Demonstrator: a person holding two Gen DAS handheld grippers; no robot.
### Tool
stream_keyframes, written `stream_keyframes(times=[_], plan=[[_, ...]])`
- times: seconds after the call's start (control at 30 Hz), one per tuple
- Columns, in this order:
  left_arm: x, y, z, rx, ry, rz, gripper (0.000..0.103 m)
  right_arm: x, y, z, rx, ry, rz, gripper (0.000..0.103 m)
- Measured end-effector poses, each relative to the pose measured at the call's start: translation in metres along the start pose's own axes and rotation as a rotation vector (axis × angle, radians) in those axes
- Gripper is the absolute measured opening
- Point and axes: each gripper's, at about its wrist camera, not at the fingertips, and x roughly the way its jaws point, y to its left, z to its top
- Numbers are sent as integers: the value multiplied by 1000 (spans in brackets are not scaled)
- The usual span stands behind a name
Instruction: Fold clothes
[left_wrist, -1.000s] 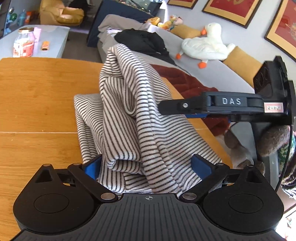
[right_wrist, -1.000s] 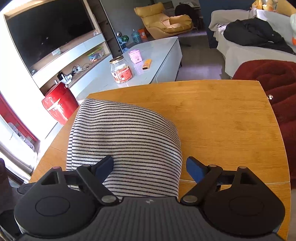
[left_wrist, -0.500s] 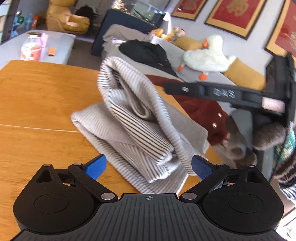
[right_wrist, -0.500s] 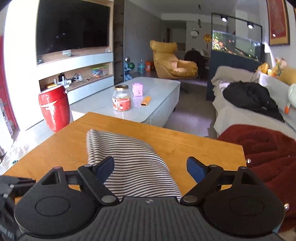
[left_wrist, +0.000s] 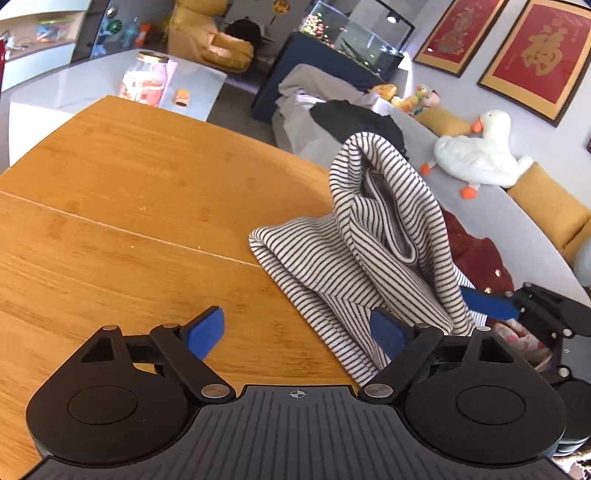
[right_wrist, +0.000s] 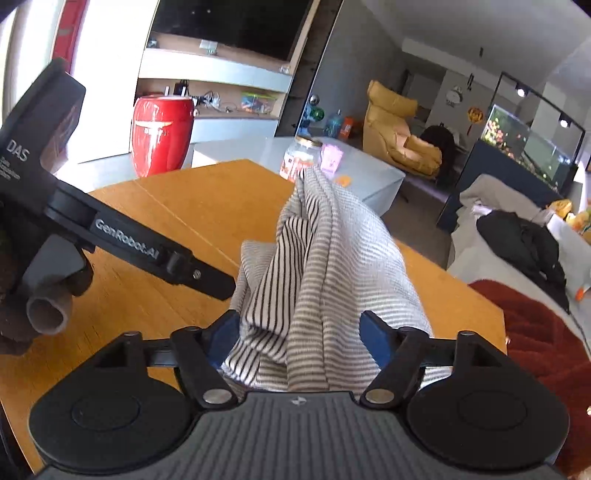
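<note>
Striped garment (left_wrist: 373, 240) heaped on wooden surface (left_wrist: 129, 206), left gripper (left_wrist: 295, 332) spread wide and empty beside it, right gripper (right_wrist: 299, 334) wide around its folds, grasp unclear.

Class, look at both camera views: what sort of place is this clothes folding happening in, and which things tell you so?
Most likely a home living room. A grey sofa carries a plush goose, a yellow armchair sits near a fish tank, and a large dark TV hangs above shelves. The striped garment lies on a wooden table.
</note>
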Motion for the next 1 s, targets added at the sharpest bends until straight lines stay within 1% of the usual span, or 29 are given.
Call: stream_keyframes(times=[0.03,0.07,0.17,0.2,0.27,0.3,0.33,0.37,0.4,0.43,0.47,0.5,0.57,0.6,0.63,0.7,0.8,0.83,0.9,1.0], plan=[[0,0,2,-5,-4,7,89,2,3,2,-5,-20,-14,90],[0,1,4,-14,-11,13,89,8,6,3,-3,-32,-20,90],[-2,1,10,-28,-31,29,89,35,7,5,29,-20,-25,90],[-3,1,11,-29,-35,34,89,41,2,4,54,-18,-28,88],[-7,0,12,-17,-36,40,89,42,-13,2,122,-37,-22,79],[-10,0,12,-8,-36,42,89,40,-21,0,158,-49,-14,69],[-12,-1,12,6,-35,44,89,34,-31,-2,191,-62,-5,57],[-13,-2,12,14,-32,44,89,28,-40,-5,218,-76,0,49],[-11,-3,13,14,-24,40,89,22,-47,-8,235,-93,-2,34],[-10,-4,14,11,-16,32,87,16,-50,-11,235,-116,-15,28],[-5,-6,15,6,-1,14,81,8,-52,-12,235,-142,-27,26],[0,-11,15,6,15,-5,77,0,-55,-11,254,-168,-14,23],[12,-21,16,14,49,-32,64,-14,-63,-11,332,-213,77,22],[19,-26,16,20,67,-39,63,-18,-66,-12,365,-228,124,22],[26,-31,15,25,84,-34,63,-20,-68,-15,397,-237,169,22],[39,-41,14,39,112,-21,63,-9,-74,-26,463,-224,223,22],[47,-55,13,90,110,41,64,12,-90,-43,589,-194,303,23],[49,-58,13,100,111,60,66,17,-96,-49,631,-190,334,23],[49,-61,12,96,113,88,69,24,-106,-59,688,-186,371,24],[50,-66,11,94,114,131,71,25,-109,-73,721,-212,392,25]])
